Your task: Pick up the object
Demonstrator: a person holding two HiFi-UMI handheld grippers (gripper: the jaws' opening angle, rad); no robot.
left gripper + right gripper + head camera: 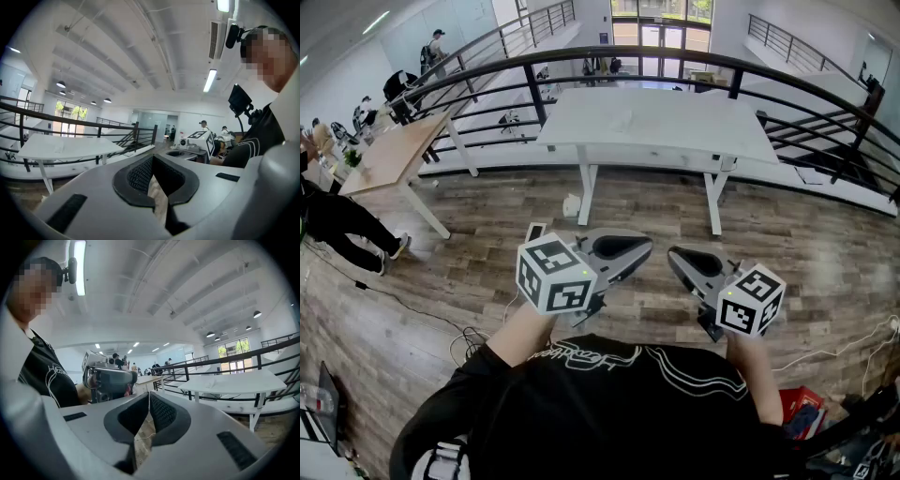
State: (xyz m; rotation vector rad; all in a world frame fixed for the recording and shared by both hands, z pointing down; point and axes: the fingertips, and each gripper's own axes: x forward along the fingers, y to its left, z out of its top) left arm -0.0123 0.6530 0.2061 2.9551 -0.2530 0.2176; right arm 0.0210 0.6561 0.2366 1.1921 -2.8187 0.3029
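I hold both grippers close in front of my chest, above the wooden floor. My left gripper [628,247] points right and my right gripper [679,259] points left, so their tips nearly face each other. Seen in its own view, the left gripper [152,158] has its jaws pressed together with nothing between them. The right gripper [148,395] is likewise shut and empty. A white table [675,127] stands ahead by the railing. A faint pale thing [623,118] lies on its top, too dim to identify.
A black metal railing [609,58] runs behind the white table. A wooden table [394,155] stands at the left, with people beyond it. Cables [469,337] lie on the floor at the left, and a small white object [572,204] sits by the table leg.
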